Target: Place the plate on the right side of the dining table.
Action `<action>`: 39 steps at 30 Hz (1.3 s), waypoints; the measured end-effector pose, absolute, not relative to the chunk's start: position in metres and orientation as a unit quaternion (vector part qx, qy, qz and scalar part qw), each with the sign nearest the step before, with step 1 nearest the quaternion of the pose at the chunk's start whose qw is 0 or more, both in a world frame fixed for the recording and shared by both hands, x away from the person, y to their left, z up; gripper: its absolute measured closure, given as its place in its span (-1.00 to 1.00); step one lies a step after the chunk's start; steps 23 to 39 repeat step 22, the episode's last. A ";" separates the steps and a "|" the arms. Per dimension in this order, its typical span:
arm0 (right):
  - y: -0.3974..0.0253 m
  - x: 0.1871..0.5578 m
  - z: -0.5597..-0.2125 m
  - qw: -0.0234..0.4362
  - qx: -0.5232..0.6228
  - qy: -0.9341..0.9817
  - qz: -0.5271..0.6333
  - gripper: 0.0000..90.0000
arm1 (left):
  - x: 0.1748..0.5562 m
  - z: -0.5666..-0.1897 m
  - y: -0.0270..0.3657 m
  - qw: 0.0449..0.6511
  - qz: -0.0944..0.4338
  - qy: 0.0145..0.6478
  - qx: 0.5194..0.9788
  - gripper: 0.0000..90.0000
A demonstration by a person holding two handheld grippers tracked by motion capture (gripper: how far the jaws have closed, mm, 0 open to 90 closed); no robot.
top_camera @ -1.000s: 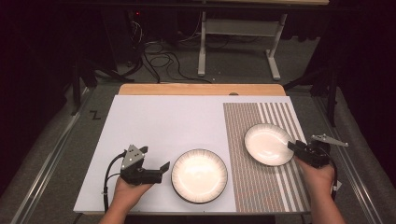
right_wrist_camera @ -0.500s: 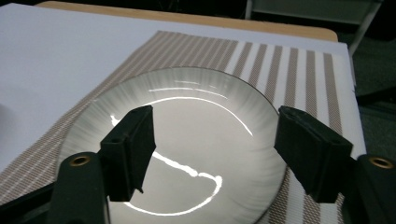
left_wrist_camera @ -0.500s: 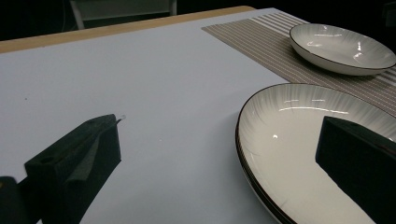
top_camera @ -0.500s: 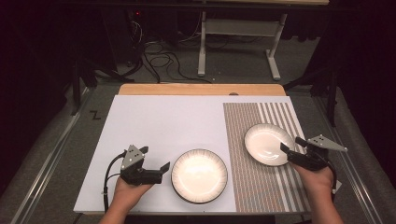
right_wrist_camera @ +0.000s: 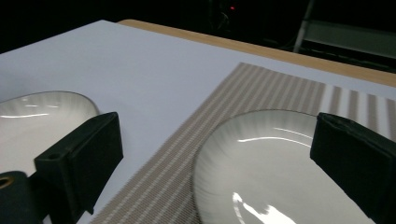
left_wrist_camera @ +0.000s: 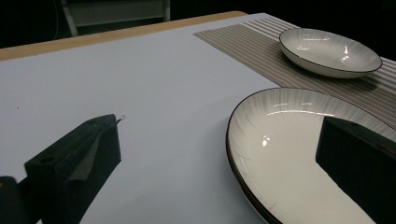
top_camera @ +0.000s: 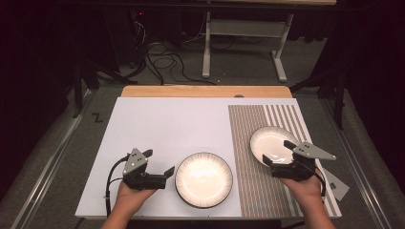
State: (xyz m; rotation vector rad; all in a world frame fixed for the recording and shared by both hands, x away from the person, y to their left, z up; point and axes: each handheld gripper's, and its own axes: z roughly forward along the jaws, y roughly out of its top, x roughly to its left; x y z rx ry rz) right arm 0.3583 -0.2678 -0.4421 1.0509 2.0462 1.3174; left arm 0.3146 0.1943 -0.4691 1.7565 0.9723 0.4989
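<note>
- On the striped placemat at the table's right side: small bowl, white, dark-rimmed, upright. My right gripper sits just at its near rim, jaws apart, nothing between them. In the right gripper view the bowl lies between the two jaws and low in frame.
- On the white table surface, near the front edge: large plate, flat, apart from the bowl. My left gripper sits just beside its left edge, jaws apart and holding nothing; the left gripper view has one jaw over the plate, the other over bare table.
- Step in hand, as I judge it: taking hold of the bowl by its rim.
- To do it well: I would lower one jaw inside the rim and one outside, keep the gripper level, and close gently, since glazed ware may slip or tip.
</note>
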 end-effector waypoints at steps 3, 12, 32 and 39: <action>-0.249 0.351 -0.440 0.236 0.366 0.758 0.486 -0.99 | 0.314 -0.468 0.194 0.512 0.208 0.401 0.731 -0.98; -0.218 0.338 -0.445 0.216 0.332 0.775 0.492 -0.99 | 0.312 -0.466 0.196 0.517 0.209 0.399 0.728 -0.98; -0.229 0.339 -0.446 0.214 0.339 0.769 0.498 -0.99 | 0.314 -0.469 0.192 0.511 0.207 0.400 0.732 -0.98; -0.229 0.339 -0.446 0.214 0.339 0.769 0.498 -0.99 | 0.314 -0.469 0.192 0.511 0.207 0.400 0.732 -0.98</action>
